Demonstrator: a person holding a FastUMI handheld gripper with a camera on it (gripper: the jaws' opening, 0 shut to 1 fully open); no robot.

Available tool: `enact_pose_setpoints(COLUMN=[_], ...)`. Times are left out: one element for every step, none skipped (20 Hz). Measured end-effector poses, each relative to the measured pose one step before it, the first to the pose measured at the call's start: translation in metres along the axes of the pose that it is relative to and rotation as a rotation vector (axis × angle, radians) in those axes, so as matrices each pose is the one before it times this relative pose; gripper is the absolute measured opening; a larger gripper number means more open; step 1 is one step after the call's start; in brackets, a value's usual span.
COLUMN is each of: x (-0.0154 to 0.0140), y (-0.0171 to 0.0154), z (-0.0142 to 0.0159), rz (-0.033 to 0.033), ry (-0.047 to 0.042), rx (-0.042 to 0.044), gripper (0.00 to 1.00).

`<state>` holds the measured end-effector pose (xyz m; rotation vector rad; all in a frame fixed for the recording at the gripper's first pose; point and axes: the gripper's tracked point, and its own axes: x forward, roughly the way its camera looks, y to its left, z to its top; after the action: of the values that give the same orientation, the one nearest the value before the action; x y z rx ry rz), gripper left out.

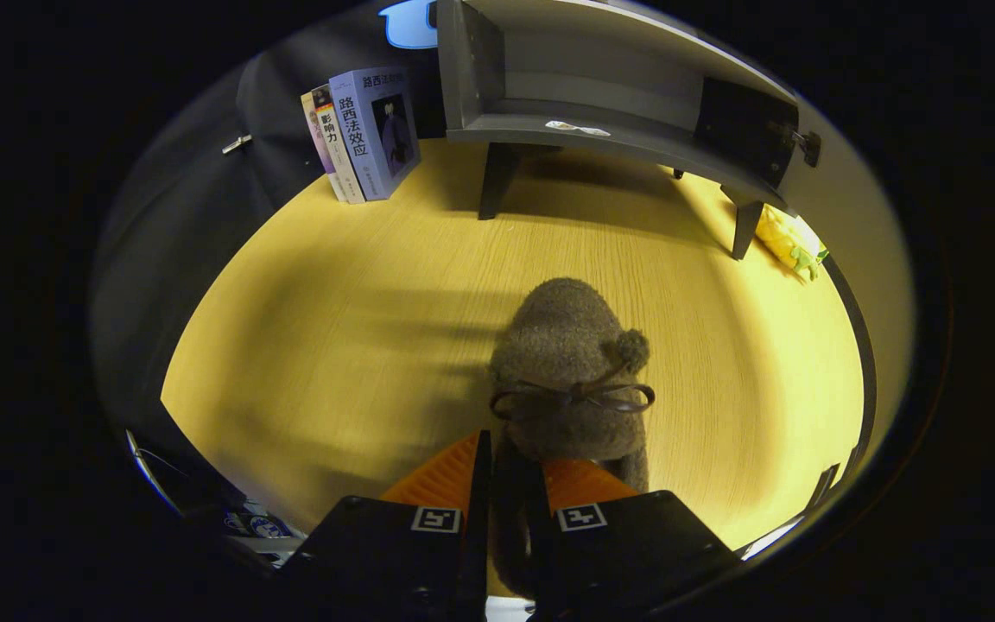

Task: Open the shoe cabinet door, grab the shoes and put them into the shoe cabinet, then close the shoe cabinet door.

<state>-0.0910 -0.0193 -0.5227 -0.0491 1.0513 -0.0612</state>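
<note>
Taking the shoe cabinet [618, 95] as my landmark: off to its left, a few books [364, 134] stand upright on the counter [333, 345], close to the cabinet's open end. The cabinet itself sits on short legs at the far side of the counter, its door [748, 117] swung aside at the right so the compartment lies open. Just right of the cabinet's right leg lies a small yellow and green thing [791, 242] that I cannot identify.

The shoe [571, 371] is well in front of the cabinet, fuzzy and brown with a pompom and a thin bow on top. I judge it light and soft, likely to squash and sag rather than slip; the rim at the heel opening looks like the sensible place to pinch, since the fluffy body gives little to bite on.

My hand-held gripper [510, 471] is nearly together, its fingers [441, 475] clamped on the near edge of the shoe, with the fabric running down between them. The shoe appears to hang toe-forward from that pinch, pointed toward the cabinet.
</note>
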Motion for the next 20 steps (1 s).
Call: enact_pose_setpoints(x=[0.00379,0.00363,0.00302,0.00298,0.00252,0.0018,0.0036,0.00483,0.00463,0.0016,-0.0007,-0.00811,0.00978,-0.00089,-0.00015,-0.00106,-0.00355,-0.00594,-0.00571,-0.008], y=[-0.00166,-0.00188,-0.00155,-0.00078,-0.00001,-0.00037,-0.00048,-0.00007,-0.00121,-0.0011,0.00436,-0.00305,0.00085,-0.00064,0.00048,-0.00071,-0.00138,-0.00102,-0.00106,-0.00158], z=[0.00337,0.00167,-0.00007,0.00137,0.00322,0.00449,0.00575,0.00241,0.00142,0.00243,-0.00003,0.00669,-0.00503,-0.00082,-0.00042,-0.00213,-0.00113,0.00096,0.00252,0.00451], rz=[-0.00255,-0.00133,-0.00456,-0.00302,-0.0028,-0.00271,0.00087,0.00078,-0.0039,-0.006,0.01056,-0.0102,0.00112,0.00094,0.00321,-0.00032,-0.00094,0.00202,0.00109,0.00365], ry=[-0.00497,0.00392,0.00952,0.0032,-0.00466,-0.01596,-0.01395,-0.0045,0.00208,-0.00831,0.004,-0.01372,0.0034,0.00689,0.00175,0.01337,0.00522,-0.00751,-0.01141,-0.0163], rx=[0.00683,0.00603,-0.00221,-0.00975,-0.01256,-0.00703,-0.00036,0.00027,-0.00277,-0.00633,-0.00245,-0.00139,0.00341,0.00247,0.00767,0.00523,0.00083,-0.00157,-0.0031,-0.00232], gripper=[0.26,0.26,0.27,0.29,0.29,0.28,0.28,0.28,0.28,0.28,0.28,0.17,0.05,0.05,0.05,0.05,0.05,0.05,0.05,0.05])
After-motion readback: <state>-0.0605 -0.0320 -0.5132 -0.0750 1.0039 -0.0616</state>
